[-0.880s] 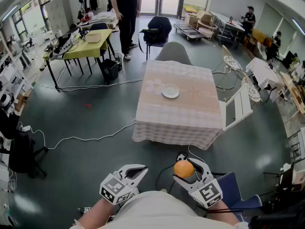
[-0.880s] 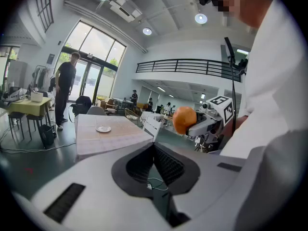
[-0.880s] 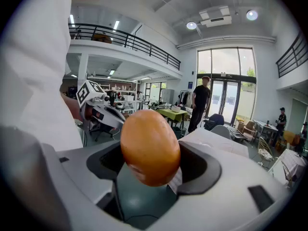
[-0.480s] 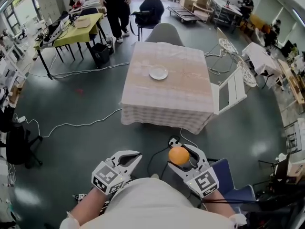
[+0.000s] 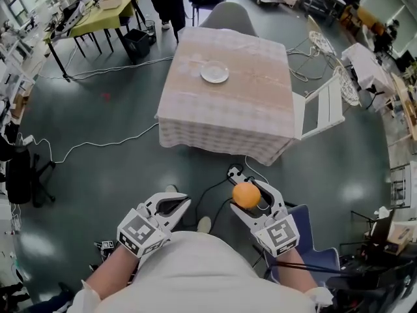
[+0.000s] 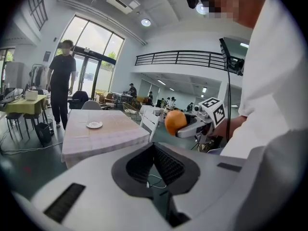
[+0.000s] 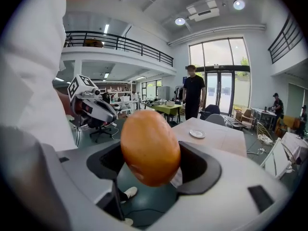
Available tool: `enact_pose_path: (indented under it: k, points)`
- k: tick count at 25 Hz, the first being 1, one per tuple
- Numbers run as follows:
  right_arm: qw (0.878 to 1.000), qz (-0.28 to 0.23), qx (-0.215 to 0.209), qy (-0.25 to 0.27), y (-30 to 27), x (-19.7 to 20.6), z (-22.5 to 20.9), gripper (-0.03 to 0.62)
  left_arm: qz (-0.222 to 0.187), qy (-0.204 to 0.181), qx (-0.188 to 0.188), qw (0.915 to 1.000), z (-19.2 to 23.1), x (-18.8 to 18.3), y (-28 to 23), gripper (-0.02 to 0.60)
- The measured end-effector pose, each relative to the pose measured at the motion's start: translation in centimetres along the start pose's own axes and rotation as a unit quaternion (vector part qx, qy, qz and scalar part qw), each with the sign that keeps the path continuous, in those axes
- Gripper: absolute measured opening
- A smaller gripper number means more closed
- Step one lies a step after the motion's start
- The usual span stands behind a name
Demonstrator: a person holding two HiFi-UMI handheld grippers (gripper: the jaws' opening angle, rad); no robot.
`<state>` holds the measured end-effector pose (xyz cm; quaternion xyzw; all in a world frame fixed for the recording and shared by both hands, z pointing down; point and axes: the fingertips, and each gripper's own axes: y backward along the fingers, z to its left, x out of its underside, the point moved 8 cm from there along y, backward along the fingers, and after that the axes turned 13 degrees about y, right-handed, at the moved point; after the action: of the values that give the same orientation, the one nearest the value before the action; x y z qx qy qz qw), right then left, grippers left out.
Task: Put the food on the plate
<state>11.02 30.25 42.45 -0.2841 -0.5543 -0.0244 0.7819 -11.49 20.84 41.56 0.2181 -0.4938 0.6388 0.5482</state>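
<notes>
- Since the earlier frame: table w/ checked cloth is seen nearer & larger in the head view. Both tongs are kept low by the torso and the food is carried as before.
- Table: set ahead on the grey floor, well apart from both tongs. A grey chair is seen at its far side, a white chair at its right.
- Right gripper: clenched on the orange food, which is held at the jaw tips, over the floor, short of the table.
- Left gripper: jaws brought together, nothing gripped.
- Food: egg-shaped. In the right gripper view the long axis is seen approx. upright, across the jaws' closing line, w/ the top end leaned slightly left.
- Plate: white, laid on the table's far-left part, well apart from the food.
</notes>
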Motion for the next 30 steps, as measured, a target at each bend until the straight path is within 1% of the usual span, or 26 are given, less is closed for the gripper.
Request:
enact_pose_path:
  k: [3,6,9,12,15,17,19,21,25,27,30]
  points:
    - [1.000,0.002,0.011,-0.006,-1.6,0.0,-2.1,0.348,0.003,-0.002,0.013,0.9999,1.7,-1.4,-1.3,0.009]
    - [0.999,0.014,0.030,-0.010,-3.6,-0.5,-4.6,0.348,0.001,-0.014,0.032,0.9994,4.1,-3.8,-2.8,0.009]
    - [0.998,0.026,0.047,-0.014,-6.4,-1.9,-6.8,0.348,0.001,-0.022,0.052,0.9984,7.2,-6.6,-3.4,0.009]
    - [0.997,0.042,0.061,-0.001,-9.2,-3.2,-9.2,0.348,-0.006,-0.036,0.071,0.9968,10.3,-9.5,-3.8,0.009]
    - [0.996,0.055,0.076,0.004,-12.1,-4.0,-11.7,0.348,-0.008,-0.051,0.080,0.9954,13.4,-11.6,-3.9,0.009]
    - [0.995,0.063,0.077,0.011,-14.6,-4.2,-13.0,0.348,-0.008,-0.049,0.080,0.9955,15.8,-12.4,-3.5,0.009]
    - [0.995,0.071,0.069,0.018,-17.4,-4.3,-14.2,0.348,-0.010,-0.035,0.072,0.9967,18.2,-12.9,-3.2,0.009]
    - [0.995,0.078,0.052,0.018,-20.0,-4.2,-15.6,0.348,-0.014,-0.017,0.063,0.9978,19.7,-13.3,-2.9,0.009]
    - [0.995,0.095,0.023,0.034,-24.9,-3.0,-19.9,0.348,-0.020,-0.005,0.035,0.9992,21.7,-14.0,-3.6,0.009]
    - [0.994,0.102,0.007,0.043,-27.7,-2.0,-22.6,0.348,-0.026,0.000,0.011,0.9996,22.7,-14.6,-4.3,0.009]
    - [0.992,0.114,-0.023,0.053,-32.1,-0.2,-26.9,0.348,-0.047,0.018,-0.035,0.9981,23.9,-16.3,-5.1,0.009]
